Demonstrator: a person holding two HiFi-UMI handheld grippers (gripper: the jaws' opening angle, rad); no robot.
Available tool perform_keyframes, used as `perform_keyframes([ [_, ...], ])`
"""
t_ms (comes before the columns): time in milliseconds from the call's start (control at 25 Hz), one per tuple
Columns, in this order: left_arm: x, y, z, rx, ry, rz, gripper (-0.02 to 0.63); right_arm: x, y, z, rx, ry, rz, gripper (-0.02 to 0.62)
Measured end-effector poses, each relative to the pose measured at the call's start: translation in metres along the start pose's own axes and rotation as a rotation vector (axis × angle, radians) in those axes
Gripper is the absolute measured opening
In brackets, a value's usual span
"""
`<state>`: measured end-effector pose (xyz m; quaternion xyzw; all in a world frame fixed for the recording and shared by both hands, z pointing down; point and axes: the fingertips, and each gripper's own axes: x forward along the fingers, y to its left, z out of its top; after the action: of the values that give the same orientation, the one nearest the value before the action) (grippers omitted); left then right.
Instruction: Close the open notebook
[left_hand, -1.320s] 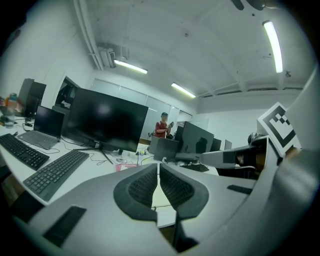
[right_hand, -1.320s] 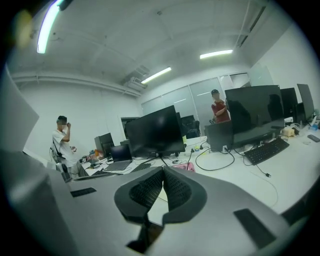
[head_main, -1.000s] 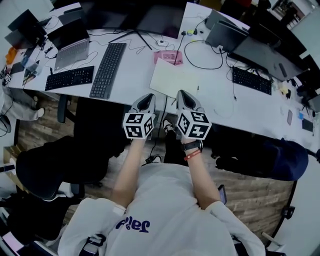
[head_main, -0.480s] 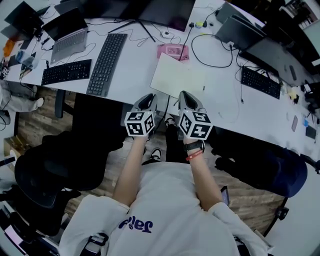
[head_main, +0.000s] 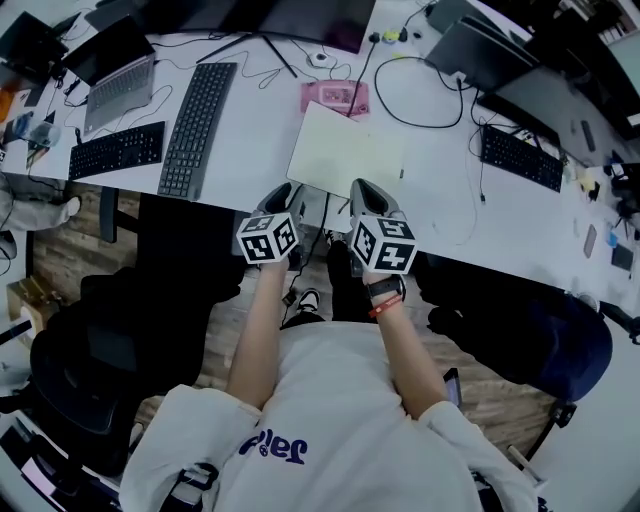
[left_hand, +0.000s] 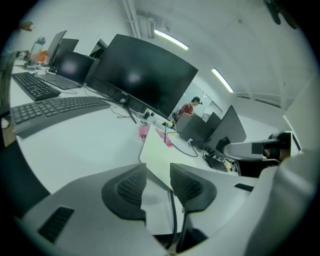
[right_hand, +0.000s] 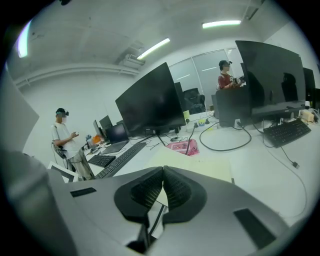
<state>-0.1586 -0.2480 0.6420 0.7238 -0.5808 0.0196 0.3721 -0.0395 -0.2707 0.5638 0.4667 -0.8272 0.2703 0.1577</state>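
Lying ahead of right tool (head_main: 362, 188) (notebook (head_main: 350, 155))

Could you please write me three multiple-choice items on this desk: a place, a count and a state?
1. The flat pink object lies: A beyond the far edge of the open cream-paged notebook B on its pages C under it
2. Separate black keyboards left of the notebook: A none B two C five
3. Jaws of the right gripper: A wide apart B together, empty C clamping a keyboard
Answers: 1 A, it sits past the notebook; 2 B, one long, one short; 3 B, its pads meet.
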Motion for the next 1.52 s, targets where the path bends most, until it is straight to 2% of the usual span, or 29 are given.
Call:
perform_keyframes([
  [280, 0.023, 0.012, -0.007, -0.113, 0.009, -0.009, 0.17, 0.019, -0.009, -0.001, 0.033, 0.018, 0.009, 0.0],
  [760, 0.047, 0.017, -0.003, -0.247, -0.029, -0.049, 0.169, 0.031, -0.032, 0.001, 0.079, 0.027, -0.019, 0.0],
  [920, 0.054, 0.014, -0.001, -0.288, -0.039, -0.085, 0.168, 0.032, -0.039, 0.002, 0.099, 0.024, -0.029, 0.0],
  [1000, 0.056, 0.012, 0.001, -0.307, -0.048, -0.095, 0.151, 0.031, -0.042, 0.004, 0.11, 0.017, -0.032, 0.0],
  [1120, 0.057, 0.016, -0.001, -0.308, -0.041, -0.066, 0.066, 0.031, -0.045, 0.009, 0.12, 0.005, -0.038, 0.0],
  [1400, 0.058, 0.016, -0.002, -0.305, -0.03, -0.034, 0.061, 0.028, -0.057, 0.017, 0.149, -0.016, -0.061, 0.0],
  [1520, 0.057, 0.015, -0.002, -0.266, -0.013, -0.022, 0.062, 0.026, -0.061, 0.017, 0.162, -0.023, -0.07, 0.0],
])
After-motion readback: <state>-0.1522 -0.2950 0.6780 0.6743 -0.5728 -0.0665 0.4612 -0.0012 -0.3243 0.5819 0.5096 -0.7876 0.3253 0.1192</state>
